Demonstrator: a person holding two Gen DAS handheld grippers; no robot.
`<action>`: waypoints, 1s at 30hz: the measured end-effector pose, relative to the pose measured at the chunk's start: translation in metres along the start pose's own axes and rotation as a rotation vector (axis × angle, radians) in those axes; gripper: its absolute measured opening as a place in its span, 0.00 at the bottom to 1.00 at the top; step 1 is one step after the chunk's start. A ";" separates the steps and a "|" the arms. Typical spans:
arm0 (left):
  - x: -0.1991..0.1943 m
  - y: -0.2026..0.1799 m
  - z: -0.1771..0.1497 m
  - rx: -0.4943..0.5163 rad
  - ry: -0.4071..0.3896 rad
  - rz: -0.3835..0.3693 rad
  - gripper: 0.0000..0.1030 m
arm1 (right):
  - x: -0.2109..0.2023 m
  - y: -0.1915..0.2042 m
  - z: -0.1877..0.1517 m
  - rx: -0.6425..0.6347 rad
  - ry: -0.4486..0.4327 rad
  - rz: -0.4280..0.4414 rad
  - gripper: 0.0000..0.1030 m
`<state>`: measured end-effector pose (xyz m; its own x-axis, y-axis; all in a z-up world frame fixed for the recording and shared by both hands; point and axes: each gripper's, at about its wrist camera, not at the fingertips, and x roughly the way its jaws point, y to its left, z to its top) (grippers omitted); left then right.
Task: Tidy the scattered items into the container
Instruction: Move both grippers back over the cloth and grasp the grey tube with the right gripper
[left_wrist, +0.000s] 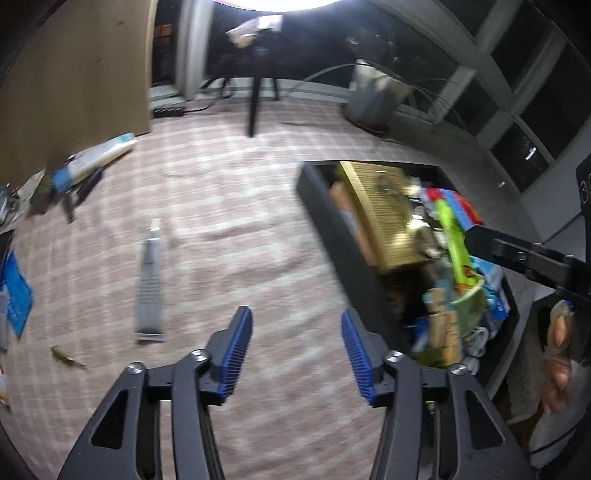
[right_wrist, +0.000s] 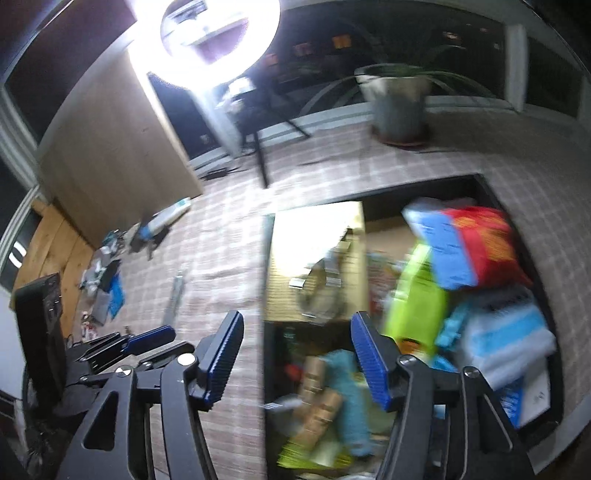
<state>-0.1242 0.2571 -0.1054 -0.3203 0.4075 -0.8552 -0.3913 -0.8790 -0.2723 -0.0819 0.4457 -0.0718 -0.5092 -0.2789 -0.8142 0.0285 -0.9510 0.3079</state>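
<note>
Both hand-held grippers, left (left_wrist: 297, 345) and right (right_wrist: 297, 349), stand apart and empty; the container (left_wrist: 325, 218) is already crowded (2 bright packets on top); next, I judge, fetch the grey tube (left_wrist: 150, 284) from the carpet (left_wrist: 229, 221).

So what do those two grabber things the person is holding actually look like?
Both look alike. The left gripper and the right gripper each have two black metal linkage arms with cut-out holes and silver bolts, ending in fingers faced with blue ribbed pads. No cables are visible on them.
</note>
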 end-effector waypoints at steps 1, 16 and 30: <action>0.000 0.010 0.001 -0.009 0.004 0.004 0.56 | 0.006 0.011 0.004 -0.016 0.012 0.023 0.56; 0.024 0.144 0.008 -0.208 0.031 -0.062 0.56 | 0.171 0.108 0.037 0.028 0.327 0.288 0.52; 0.062 0.139 0.005 -0.161 0.062 -0.113 0.45 | 0.237 0.129 0.027 0.012 0.423 0.254 0.26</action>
<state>-0.2022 0.1613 -0.1941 -0.2265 0.4944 -0.8392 -0.2771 -0.8587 -0.4312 -0.2216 0.2606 -0.2117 -0.0940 -0.5338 -0.8403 0.0952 -0.8450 0.5262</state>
